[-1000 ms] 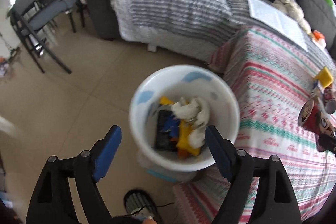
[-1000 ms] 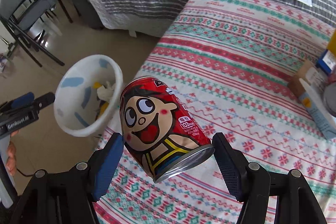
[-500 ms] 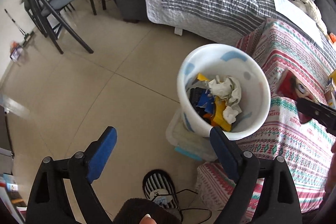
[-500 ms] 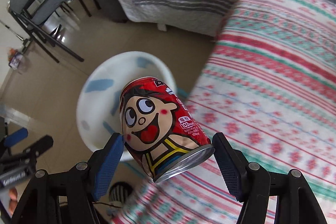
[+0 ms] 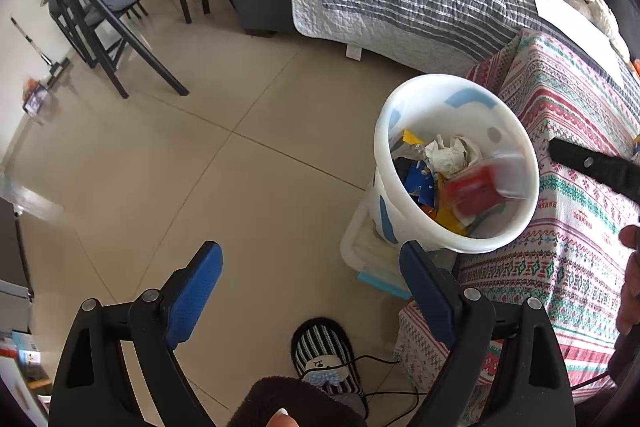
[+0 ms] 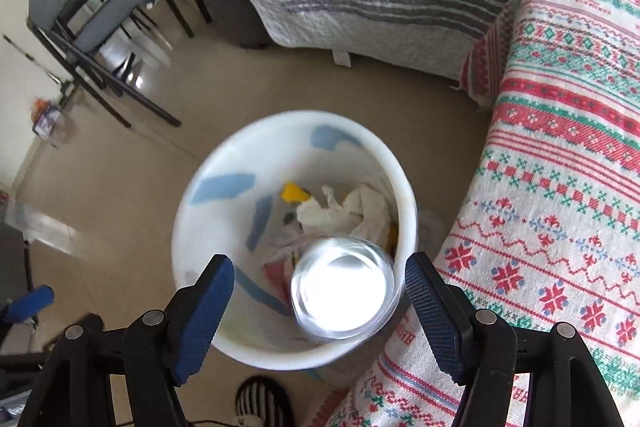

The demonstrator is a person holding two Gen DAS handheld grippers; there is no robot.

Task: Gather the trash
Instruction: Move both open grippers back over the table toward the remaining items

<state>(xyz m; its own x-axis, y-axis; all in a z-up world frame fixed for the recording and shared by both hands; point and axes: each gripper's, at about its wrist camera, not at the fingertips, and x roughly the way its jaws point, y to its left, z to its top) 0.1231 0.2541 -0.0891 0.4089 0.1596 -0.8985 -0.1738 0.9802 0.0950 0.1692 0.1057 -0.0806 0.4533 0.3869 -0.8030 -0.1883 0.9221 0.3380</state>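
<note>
Right tongs (image 6: pixel 318 311) now spread & empty above the bin (image 6: pixel 208 171): they've let go of the red can (image 6: pixel 344 293), seen falling, blurred, lower centre of frame. Left tongs (image 5: pixel 310 297) open, idle. One item binned.

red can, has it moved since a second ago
Yes. The red can has left the right gripper, whose jaws stand open, and now sits blurred inside the white trash bin, no longer over the patterned tablecloth.
</note>
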